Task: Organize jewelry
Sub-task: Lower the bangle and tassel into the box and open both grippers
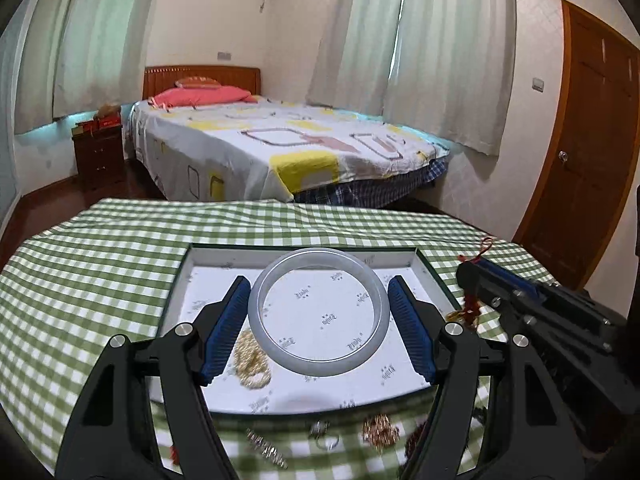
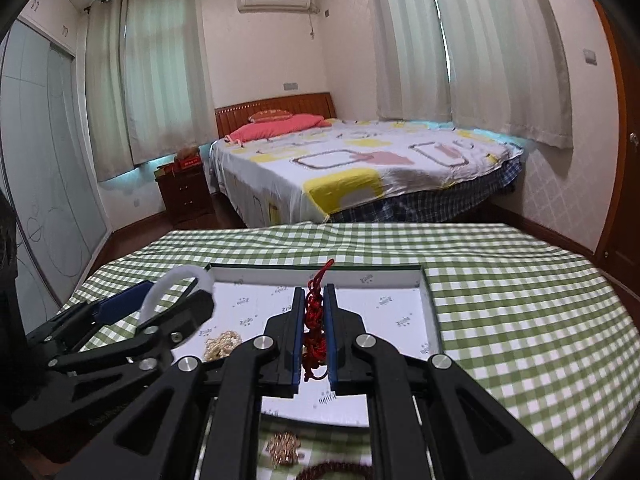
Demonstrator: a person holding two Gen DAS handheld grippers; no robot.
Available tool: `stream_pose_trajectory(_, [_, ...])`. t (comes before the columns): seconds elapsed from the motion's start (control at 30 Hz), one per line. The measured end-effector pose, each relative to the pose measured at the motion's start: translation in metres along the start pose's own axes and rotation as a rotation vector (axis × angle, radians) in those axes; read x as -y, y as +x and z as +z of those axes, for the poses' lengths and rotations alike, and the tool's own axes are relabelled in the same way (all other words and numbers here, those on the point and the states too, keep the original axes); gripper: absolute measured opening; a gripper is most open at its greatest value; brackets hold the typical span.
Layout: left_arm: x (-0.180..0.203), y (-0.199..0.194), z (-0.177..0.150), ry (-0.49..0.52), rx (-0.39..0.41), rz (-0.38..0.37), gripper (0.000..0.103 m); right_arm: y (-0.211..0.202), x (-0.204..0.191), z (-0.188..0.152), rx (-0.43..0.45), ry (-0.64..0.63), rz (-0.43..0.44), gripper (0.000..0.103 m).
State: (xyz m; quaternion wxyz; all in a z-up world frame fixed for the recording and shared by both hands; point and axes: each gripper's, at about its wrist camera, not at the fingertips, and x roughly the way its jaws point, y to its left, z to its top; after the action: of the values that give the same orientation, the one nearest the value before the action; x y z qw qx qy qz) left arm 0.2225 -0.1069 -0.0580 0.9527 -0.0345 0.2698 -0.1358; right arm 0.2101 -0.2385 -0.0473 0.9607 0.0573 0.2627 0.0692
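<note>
A pale grey-white bangle (image 1: 320, 312) sits between the fingers of my left gripper (image 1: 320, 320), over the white-lined tray (image 1: 400, 396). The jaws stand wide and show a small gap on each side of the bangle; whether it rests on the tray I cannot tell. A pearl necklace (image 1: 250, 364) lies heaped in the tray by the left finger. My right gripper (image 2: 315, 328) is shut on a red knotted cord ornament (image 2: 316, 320) above the tray (image 2: 434, 320). The bangle also shows in the right wrist view (image 2: 172, 284).
The tray sits on a green checked tablecloth (image 1: 100, 280). In front of it lie a silver chain (image 1: 266, 448), a ring (image 1: 326, 436), a gold chain heap (image 1: 380, 430) and dark red beads (image 2: 332, 470). A bed (image 1: 280, 148) stands behind.
</note>
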Motion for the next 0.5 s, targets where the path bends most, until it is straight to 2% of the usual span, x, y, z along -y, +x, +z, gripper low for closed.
stream_pose_trajectory(0.27, [-0.014, 0.058, -0.030, -0.045, -0.158, 0.011, 0.069, 0.050, 0.016, -0.023, -0.134, 0.025, -0.010, 0.010])
stream_pose_trajectory(0.5, [-0.021, 0.079, -0.049, -0.049, -0.241, 0.021, 0.069, 0.076, 0.021, -0.046, -0.245, 0.026, -0.009, 0.010])
